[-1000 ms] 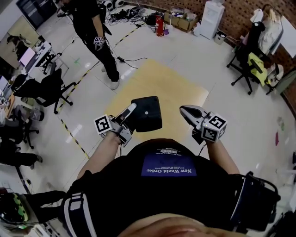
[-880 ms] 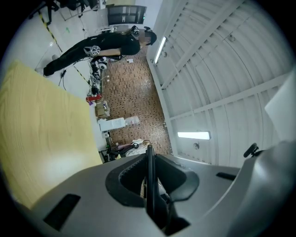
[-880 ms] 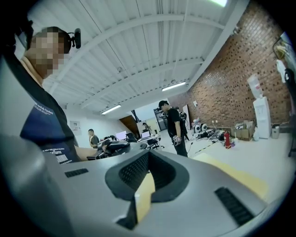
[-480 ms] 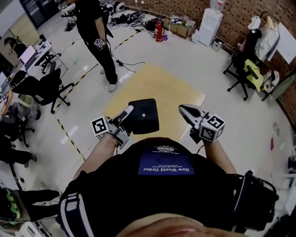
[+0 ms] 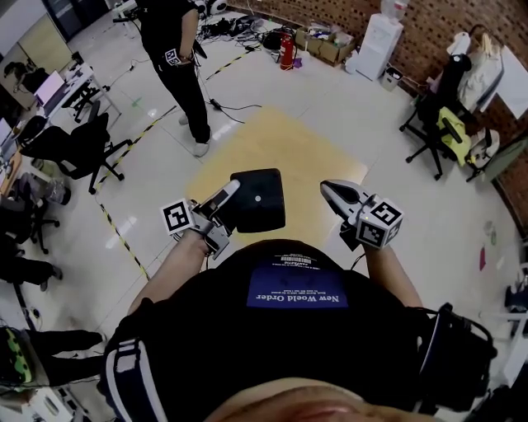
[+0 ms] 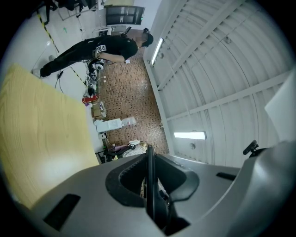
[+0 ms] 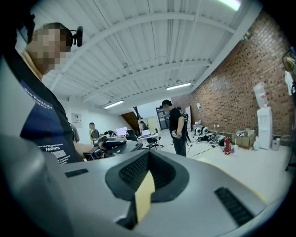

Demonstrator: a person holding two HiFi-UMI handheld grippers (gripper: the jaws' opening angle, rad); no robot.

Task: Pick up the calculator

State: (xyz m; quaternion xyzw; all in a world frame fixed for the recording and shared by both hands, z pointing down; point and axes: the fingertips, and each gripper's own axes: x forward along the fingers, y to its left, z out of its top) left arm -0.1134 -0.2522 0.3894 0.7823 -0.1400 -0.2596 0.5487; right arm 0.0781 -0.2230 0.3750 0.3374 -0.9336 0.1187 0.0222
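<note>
Your left gripper [image 5: 232,192] is clamped on the calculator [image 5: 259,200], biting its near left edge. The calculator sticks out forward and to the right of the jaws. It hangs in the air just in front of your chest, over the yellow floor mat [image 5: 280,140], touching nothing else. From the head view it shows as a flat black slab with one broad face turned up at you and a small white dot near its middle. In the left gripper view you see it edge-on, a thin dark blade squeezed between the two dark pads.

Your right gripper [image 5: 330,189] carries nothing. Its jaws stand a slim slit apart, and in the right gripper view only a sliver of yellow shows through the gap. It floats beside the calculator, to its right and clear of it, at about the same height as the left one.

Beyond the mat a person in black [image 5: 177,49] stands on the pale floor. A red fire extinguisher [image 5: 286,49] and a white water dispenser [image 5: 378,33] stand near the brick wall [image 5: 437,25]. A black office chair [image 5: 78,152] sits off to your left, and black-and-yellow tape [image 5: 124,239] runs across the floor near it
</note>
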